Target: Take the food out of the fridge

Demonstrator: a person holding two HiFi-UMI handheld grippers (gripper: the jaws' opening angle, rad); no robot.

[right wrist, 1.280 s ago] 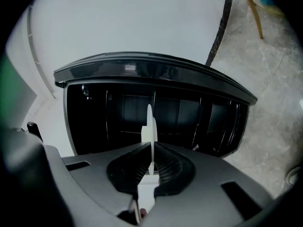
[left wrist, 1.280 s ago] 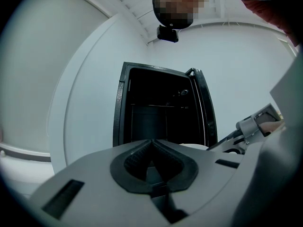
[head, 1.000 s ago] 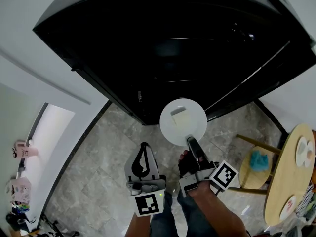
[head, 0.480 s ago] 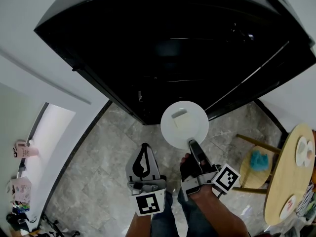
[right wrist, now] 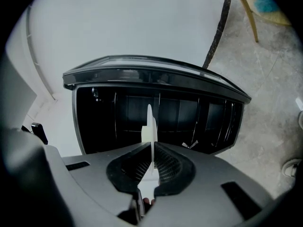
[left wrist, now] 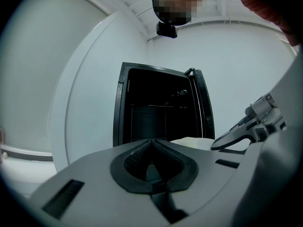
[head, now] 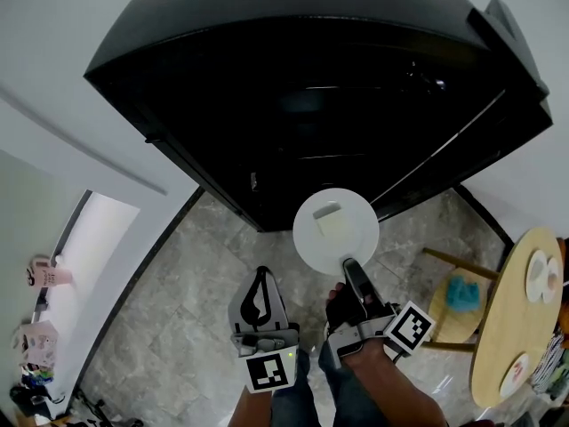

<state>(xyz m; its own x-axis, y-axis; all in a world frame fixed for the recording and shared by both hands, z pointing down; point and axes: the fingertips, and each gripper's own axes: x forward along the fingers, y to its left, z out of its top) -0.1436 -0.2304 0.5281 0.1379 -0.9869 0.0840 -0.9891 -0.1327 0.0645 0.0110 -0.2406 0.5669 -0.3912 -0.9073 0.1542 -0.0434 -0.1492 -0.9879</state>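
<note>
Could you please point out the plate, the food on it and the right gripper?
plate [head: 309, 238], head view, bare left part
food [head: 337, 228], head view, middle of pale slice
right gripper [head: 348, 265], head view, between its fingers

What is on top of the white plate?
On the white plate lies a pale squarish piece of food, near the middle. The right gripper clamps the near rim, covering that part.

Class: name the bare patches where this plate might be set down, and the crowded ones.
The round wooden table is bare in its middle, between the dishes at its far end and the small plate at its near end. The seat beside it holds a teal cloth.
</note>
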